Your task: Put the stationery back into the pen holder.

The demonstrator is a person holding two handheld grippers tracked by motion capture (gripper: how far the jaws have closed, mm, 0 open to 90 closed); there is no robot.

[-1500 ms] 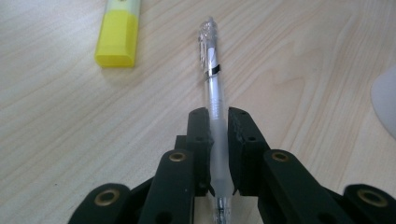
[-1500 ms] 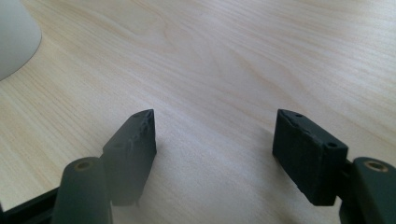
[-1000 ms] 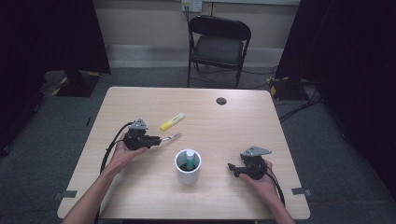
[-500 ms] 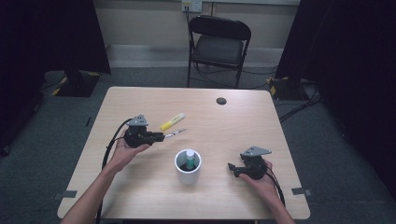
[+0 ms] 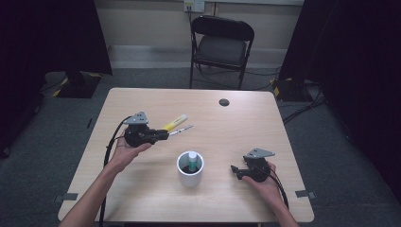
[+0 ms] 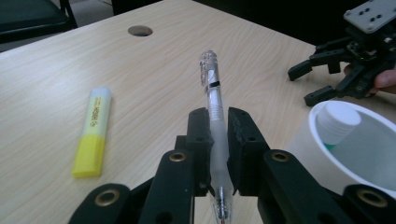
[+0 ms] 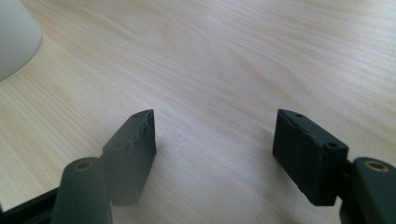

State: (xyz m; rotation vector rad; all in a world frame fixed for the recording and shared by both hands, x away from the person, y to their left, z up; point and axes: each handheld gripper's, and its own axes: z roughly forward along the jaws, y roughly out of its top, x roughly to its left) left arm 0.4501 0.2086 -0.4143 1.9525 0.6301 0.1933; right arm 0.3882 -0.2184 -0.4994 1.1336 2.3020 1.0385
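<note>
Clear plastic pen (image 6: 213,102), held clamped between the jaws of the left gripper (image 6: 215,135), lifted off the wooden table (image 5: 236,118). In the left gripper view the barrel runs straight out ahead between the two black jaws, clip end away, writing tip back toward the hand. Grip sits on the lower third of the barrel; most of the length overhangs forward.

In the high view the left gripper (image 5: 163,135) stands at about 10 o'clock from the white cup (image 5: 190,168), with the pen (image 5: 182,130) pointing toward 2 o'clock. The yellow highlighter (image 5: 175,123) lies flat on the table just beyond the pen, apart from it. The cup already holds a green-and-white marker (image 5: 192,160), leaning inside.

The right gripper (image 5: 235,171) rests at 3 o'clock from the cup, jaws spread wide and empty; its own view shows bare table between the jaws (image 7: 212,140).

Judgement: the step in hand is carrying the pen to the cup. To do it well:
- Keep the clamp firm; the long overhang gives leverage for slipping.
- Tip the pen toward vertical before it reaches the rim.
- Enter on the side of the cup away from the marker.
- Release only once the leading end is well below the rim; the cup is light and could tip if struck sideways.
</note>
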